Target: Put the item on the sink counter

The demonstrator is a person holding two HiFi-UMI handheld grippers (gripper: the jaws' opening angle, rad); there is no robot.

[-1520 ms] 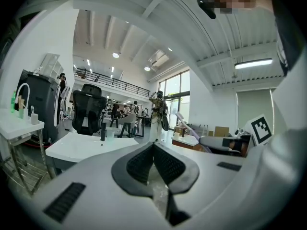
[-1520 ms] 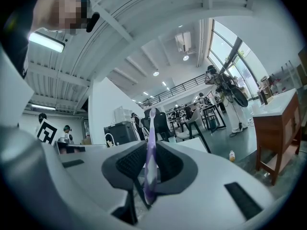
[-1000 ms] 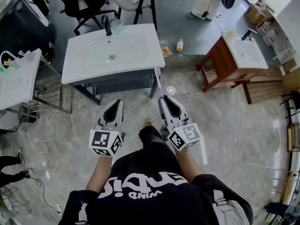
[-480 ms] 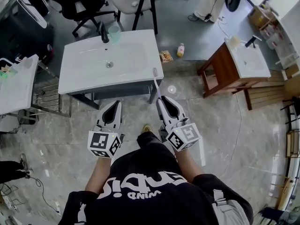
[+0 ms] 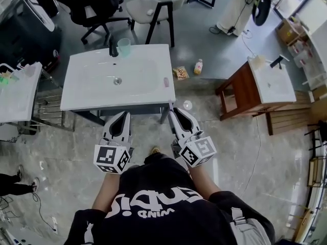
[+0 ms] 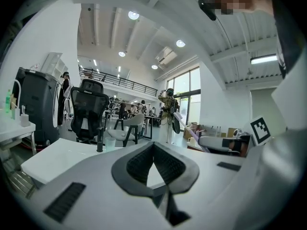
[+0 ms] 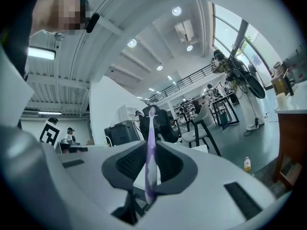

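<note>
The right claw [image 7: 149, 169] is clenching a purple toothbrush [image 7: 151, 147], gripping it low on the handle while the bristle end is sticking out past the pads. From the head view, this claw [image 5: 172, 111] is hanging just before the front right corner of the white sink counter [image 5: 76, 96], not yet over it. The left claw [image 6: 153, 150] is sitting closed with nothing between its pads, facing the counter's front edge. A faucet [image 5: 113, 47] and a green cup [image 5: 124, 46] are standing at the back edge.
</note>
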